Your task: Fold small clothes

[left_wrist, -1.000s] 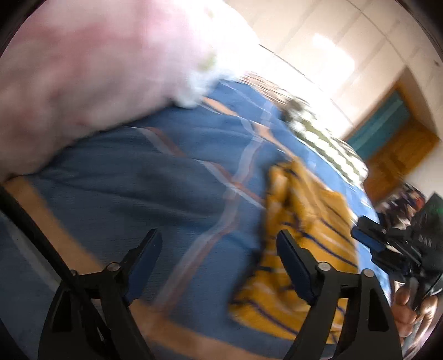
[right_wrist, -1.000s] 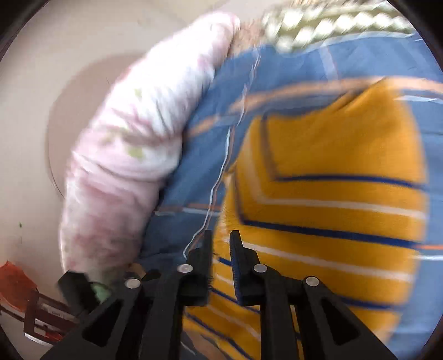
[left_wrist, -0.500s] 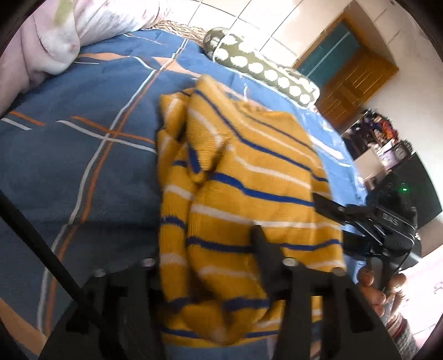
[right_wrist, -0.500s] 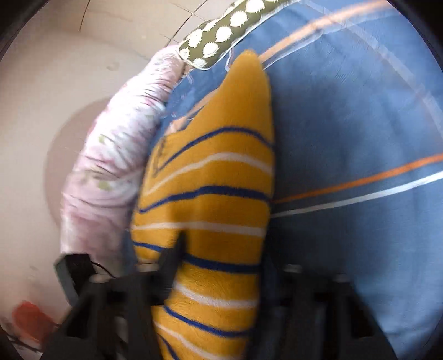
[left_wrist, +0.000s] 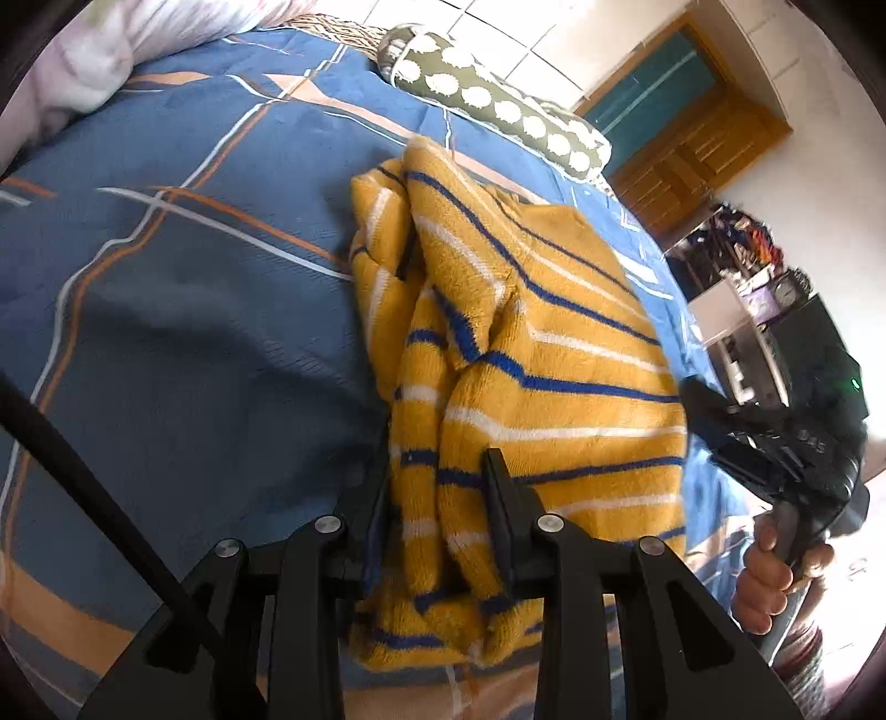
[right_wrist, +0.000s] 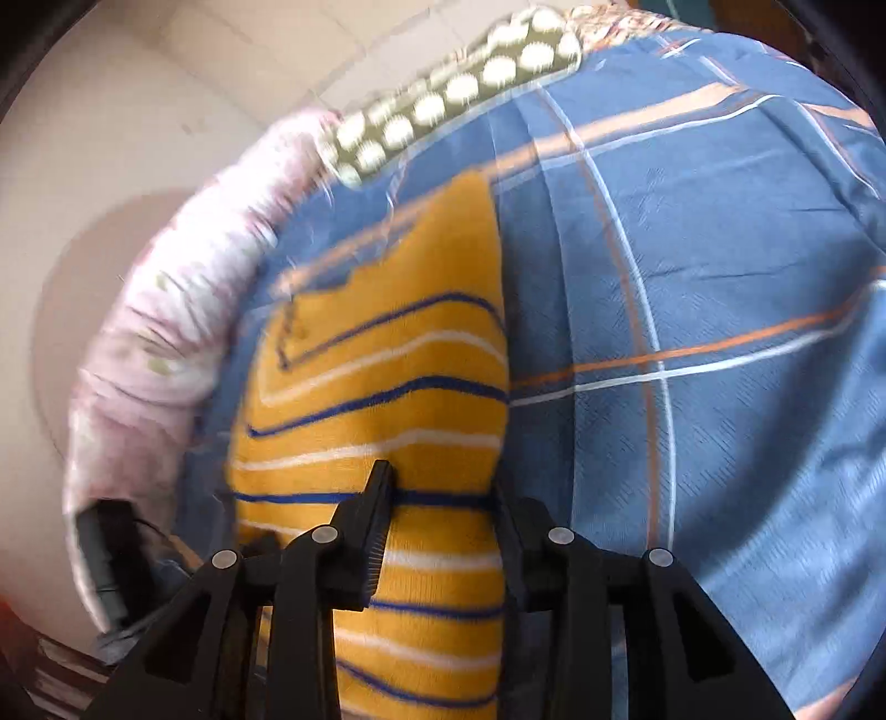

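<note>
Since a second ago our left hand-held gripper (left_wrist: 437, 498) has swung off the bare blue sheet and onto the sweater, and its jaws, then wide apart over nothing, have just been closing around a bunched fold; our right hand-held gripper (right_wrist: 440, 498) has slid along the same garment while its jaws have been opening a little. From the left wrist we see the yellow sweater (left_wrist: 531, 343) with blue and white stripes lying on the bed (left_wrist: 183, 288), which wears a blue sheet crossed by orange and white lines. Our left jaws stand narrowly apart with the near edge of the sweater gathered between them, and the fabric bulges out on both sides of the fingers (left_wrist: 501, 498), so they pinch it. A dark green bolster with white dots (left_wrist: 498, 105) lies along the far edge of the bed, and a pale pink pillow (left_wrist: 99, 50) sits at the upper left. At the right edge of this view our right hand (left_wrist: 769, 570) grips the handle of the other gripper, just beside the sweater's right edge. From the right wrist, which is blurred, the sweater (right_wrist: 387, 387) runs away from us as a folded strip, its right edge straight against the sheet (right_wrist: 720, 277). Our right jaws stand partly open with the sweater's near end lying between them; whether the pads actually press on it we cannot tell. The pink pillow (right_wrist: 183, 332) and the dotted bolster (right_wrist: 443, 99) lie beyond.
</note>
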Demonstrator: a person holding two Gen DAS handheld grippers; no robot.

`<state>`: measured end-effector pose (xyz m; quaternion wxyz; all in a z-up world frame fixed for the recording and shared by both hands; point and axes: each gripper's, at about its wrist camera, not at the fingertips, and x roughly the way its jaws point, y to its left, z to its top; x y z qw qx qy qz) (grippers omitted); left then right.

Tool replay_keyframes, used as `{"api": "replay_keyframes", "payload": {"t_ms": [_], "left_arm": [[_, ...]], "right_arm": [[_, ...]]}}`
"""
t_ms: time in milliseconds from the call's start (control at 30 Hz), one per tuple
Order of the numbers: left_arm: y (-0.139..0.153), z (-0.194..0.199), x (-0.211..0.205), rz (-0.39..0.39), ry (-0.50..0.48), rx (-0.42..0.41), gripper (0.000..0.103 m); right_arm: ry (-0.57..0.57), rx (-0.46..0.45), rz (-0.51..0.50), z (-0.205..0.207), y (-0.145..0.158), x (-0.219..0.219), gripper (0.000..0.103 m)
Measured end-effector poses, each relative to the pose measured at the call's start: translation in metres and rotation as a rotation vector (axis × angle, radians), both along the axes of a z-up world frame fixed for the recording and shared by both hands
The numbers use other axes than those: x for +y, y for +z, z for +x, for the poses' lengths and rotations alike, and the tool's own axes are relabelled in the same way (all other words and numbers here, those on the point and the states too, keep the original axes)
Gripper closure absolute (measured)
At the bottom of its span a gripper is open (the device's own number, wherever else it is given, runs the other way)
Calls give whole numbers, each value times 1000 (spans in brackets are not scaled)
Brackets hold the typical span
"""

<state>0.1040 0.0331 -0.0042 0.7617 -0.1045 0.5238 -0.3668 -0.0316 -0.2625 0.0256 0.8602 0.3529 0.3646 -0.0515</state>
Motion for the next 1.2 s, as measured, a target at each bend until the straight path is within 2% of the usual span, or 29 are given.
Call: {"api": "replay_keyframes", "payload": {"t_ms": [67,133,167,200,267,333,367,400,500,567,633,733,767,800,867,967,1100,1200], "left_arm": [[9,-4,8,-13,1,-37,73],[19,-7,18,-6,19,-91,72],[24,-9,25,-6,38,-117,68],[29,-9,33,-9,63,-138,63],[35,-12,49,-7,116,-166,56],[41,-11,67,19,179,-201,52],[42,-12,76,38,207,-219,49],[43,-12,84,53,228,-232,45],[44,-11,103,76,279,-251,40],[41,-8,117,72,294,-238,39],[39,-5,124,51,313,-210,38],[36,-2,130,32,329,-186,37],[36,-3,130,46,334,-196,37],[36,-5,128,68,337,-209,37],[35,-7,125,99,333,-225,37],[34,-4,123,95,327,-212,37],[36,-3,122,76,328,-209,34],[35,-3,120,85,333,-212,34]], "right_arm": [[3,-46,-61,-11,19,5,64],[53,-59,-104,-7,33,26,70],[89,-62,-76,-3,33,34,80],[130,-51,-24,-1,26,44,88],[154,3,11,3,4,55,89],[172,147,20,15,-35,71,89],[182,185,0,17,-44,79,90],[174,165,-59,14,-37,89,90],[216,82,-108,18,-3,107,90],[244,39,-162,34,20,120,90],[218,17,-171,59,32,124,90],[155,74,-131,115,14,118,90],[164,107,-95,131,2,119,90],[234,153,4,151,-18,124,89],[276,170,60,161,-29,133,89],[320,165,16,156,-12,141,89],[245,6,18,99,20,126,89],[254,27,34,69,6,130,89]]}}
